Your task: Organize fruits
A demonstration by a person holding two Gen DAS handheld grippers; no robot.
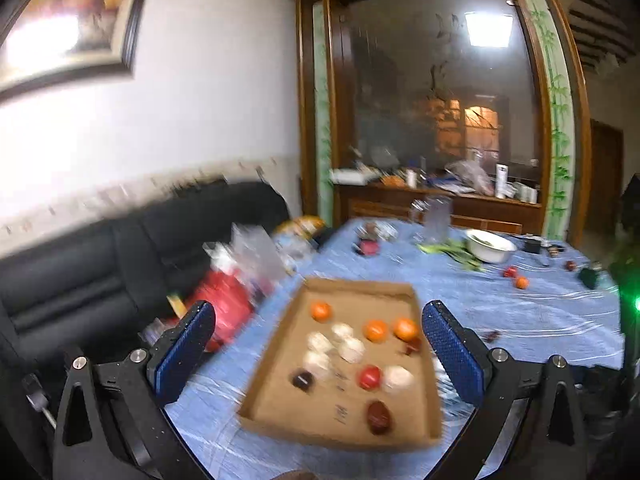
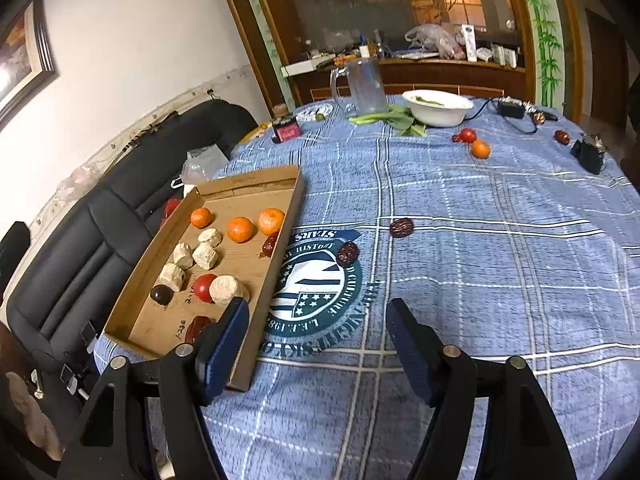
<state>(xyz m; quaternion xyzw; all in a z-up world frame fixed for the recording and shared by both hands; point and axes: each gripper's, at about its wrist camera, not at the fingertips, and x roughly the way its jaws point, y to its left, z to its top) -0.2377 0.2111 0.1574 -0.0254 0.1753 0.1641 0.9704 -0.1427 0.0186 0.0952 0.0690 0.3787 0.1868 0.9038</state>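
The right gripper (image 2: 316, 344) hangs low over the tablecloth (image 2: 480, 240), its blue pads spread wide with nothing between them; its left pad sits just above the near corner of the box (image 2: 276, 256). The left gripper (image 1: 320, 344) hovers above the same box (image 1: 288, 320), its fingers also wide apart and empty, though that view is blurred.

In the box, nearest, lies a date (image 2: 196, 328), then a dark round fruit (image 2: 161, 294), a tomato (image 2: 205, 288) touching a pale round lump (image 2: 226, 290), and four more pale chunks (image 2: 205, 256) clustered mid-box. Beyond them three oranges (image 2: 240, 229) sit in a loose row, with another date (image 2: 270, 244) against the right wall.

On the cloth just right of the box lie two loose dates (image 2: 347, 253), one (image 2: 401, 227) a little farther out. Well beyond, a tomato (image 2: 467, 135) and an orange (image 2: 480, 149) sit close together, and one more date (image 2: 562, 136) lies off to the right. At the far edge stand a white bowl (image 2: 438, 108), greens (image 2: 400, 118) and a glass mug (image 2: 362, 86).
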